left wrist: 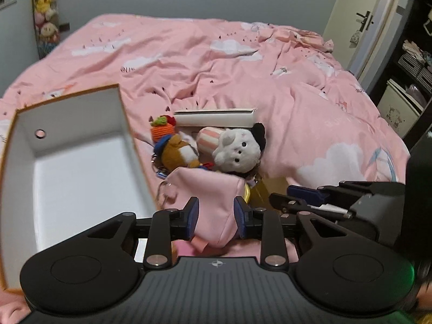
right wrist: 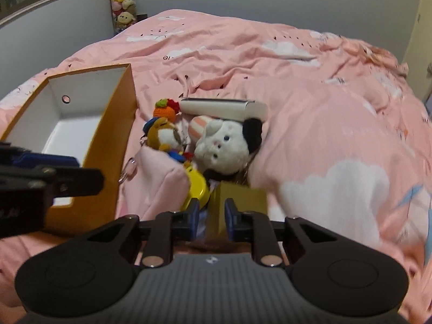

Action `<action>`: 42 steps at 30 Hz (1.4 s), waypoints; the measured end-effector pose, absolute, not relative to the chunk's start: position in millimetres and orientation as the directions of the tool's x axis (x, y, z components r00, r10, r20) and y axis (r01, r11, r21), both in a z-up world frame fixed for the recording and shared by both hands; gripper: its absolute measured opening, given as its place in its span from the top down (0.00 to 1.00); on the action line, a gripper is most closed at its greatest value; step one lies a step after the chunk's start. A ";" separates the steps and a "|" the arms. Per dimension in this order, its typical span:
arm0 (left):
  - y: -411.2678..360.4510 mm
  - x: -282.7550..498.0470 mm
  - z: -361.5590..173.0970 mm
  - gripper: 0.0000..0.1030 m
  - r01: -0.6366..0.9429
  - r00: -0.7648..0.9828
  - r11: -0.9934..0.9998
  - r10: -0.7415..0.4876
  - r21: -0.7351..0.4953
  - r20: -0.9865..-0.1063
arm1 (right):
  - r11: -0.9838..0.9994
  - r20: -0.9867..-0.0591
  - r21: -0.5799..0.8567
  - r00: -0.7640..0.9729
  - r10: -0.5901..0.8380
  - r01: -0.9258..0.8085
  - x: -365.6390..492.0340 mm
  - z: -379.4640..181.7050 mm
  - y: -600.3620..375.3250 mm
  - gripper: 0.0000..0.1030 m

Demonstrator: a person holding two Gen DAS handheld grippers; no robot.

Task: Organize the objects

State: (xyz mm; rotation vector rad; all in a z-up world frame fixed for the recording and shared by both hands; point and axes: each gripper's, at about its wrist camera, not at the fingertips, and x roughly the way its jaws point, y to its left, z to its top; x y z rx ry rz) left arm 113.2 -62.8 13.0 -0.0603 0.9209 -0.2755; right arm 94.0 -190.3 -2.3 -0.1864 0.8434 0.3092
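The pink pouch [left wrist: 213, 202] hides its near end behind the left gripper [left wrist: 216, 213]; what lies under it cannot be told. The gold box [right wrist: 237, 205] is blurred, its near part masked by the right gripper [right wrist: 212, 217]. Only a sliver of the yellow round object [right wrist: 198, 189] shows between pouch and box. The open box [left wrist: 73, 167] is cut off at the left picture edge. The hanging plush toys [left wrist: 44, 13] on the far wall are cropped at the top. The shelf contents [left wrist: 413, 62] at far right are too small to identify.

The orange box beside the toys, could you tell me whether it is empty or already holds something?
Empty: the orange box shows only its bare white floor and walls.
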 end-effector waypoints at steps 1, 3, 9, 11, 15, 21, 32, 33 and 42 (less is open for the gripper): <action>-65.0 121.3 11.4 0.62 0.204 0.563 0.962 -0.265 -0.179 -0.783 | 0.935 -0.757 -0.044 0.623 0.199 -0.352 99.1 -3.3 -189.5 0.82; -67.7 139.2 6.2 0.56 0.171 0.541 0.965 -0.260 -0.198 -0.800 | 0.929 -0.758 -0.054 0.621 0.201 -0.367 109.8 -6.7 -187.8 0.83; -70.2 179.6 -10.3 0.42 0.067 0.464 0.972 -0.229 -0.224 -0.856 | 0.918 -0.769 -0.041 0.599 0.223 -0.394 138.1 -21.7 -184.1 0.83; -71.4 188.9 -17.3 0.41 0.038 0.436 0.976 -0.210 -0.216 -0.875 | 0.912 -0.773 -0.026 0.586 0.241 -0.409 143.8 -27.0 -182.8 0.83; -75.3 201.8 -31.5 0.41 0.003 0.361 0.979 -0.192 -0.205 -0.913 | 0.900 -0.769 -0.002 0.576 0.277 -0.435 147.2 -31.5 -182.6 0.83; -83.6 208.0 -43.7 0.41 -0.005 0.296 0.986 -0.160 -0.169 -0.942 | 0.862 -0.781 0.093 0.501 0.374 -0.499 137.6 -32.4 -183.3 0.85; -90.4 188.5 -50.0 0.59 0.110 0.283 0.991 -0.103 -0.075 -0.954 | 0.839 -0.809 0.153 0.421 0.409 -0.522 118.8 -40.0 -180.6 0.86; -89.5 186.4 -48.6 0.61 0.115 0.289 0.991 -0.100 -0.069 -0.952 | 0.844 -0.812 0.138 0.429 0.396 -0.518 117.1 -39.5 -180.9 0.86; -67.3 164.5 -31.2 0.67 0.149 0.362 0.974 -0.216 -0.173 -0.907 | 0.851 -0.818 0.179 0.406 0.408 -0.494 112.1 -40.1 -192.6 0.86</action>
